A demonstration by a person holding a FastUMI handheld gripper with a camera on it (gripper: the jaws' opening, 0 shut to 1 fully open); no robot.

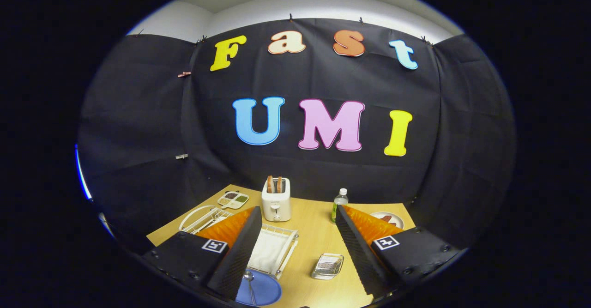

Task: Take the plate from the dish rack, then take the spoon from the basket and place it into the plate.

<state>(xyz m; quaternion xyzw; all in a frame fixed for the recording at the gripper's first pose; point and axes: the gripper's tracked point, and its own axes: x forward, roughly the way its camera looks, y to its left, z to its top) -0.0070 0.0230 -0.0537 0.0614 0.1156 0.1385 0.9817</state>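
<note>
Broadly, largest to smallest:
Worktop: pale wooden worktop (318, 238) carrying everything, set against the black cloth wall.
Tongs: the tongs (302, 262) are released, their 2 fingers spread wide apart above the worktop and gripping nothing.
Basket: white wire basket with a white liner (277, 248) lies between the fingers, close against the left one.
Dish rack: white wire dish rack (201, 218) sits beyond the left finger, partly hidden by it.
Plate: round blue plate (263, 289) rests flat on the worktop just in front of the basket, its left side behind the left fingertip.
Toaster: white 2-slot toaster (276, 202) with 2 slices of toast stands beyond the basket.
Spoon: silver metal spoon (250, 284) lies in the blue plate, bowl end toward the basket.
Clear dish: small clear rectangular dish (327, 266) lies between the fingers, nearer the right one.
Bottle: small clear bottle with green liquid (339, 204) stands right of the toaster.
</note>
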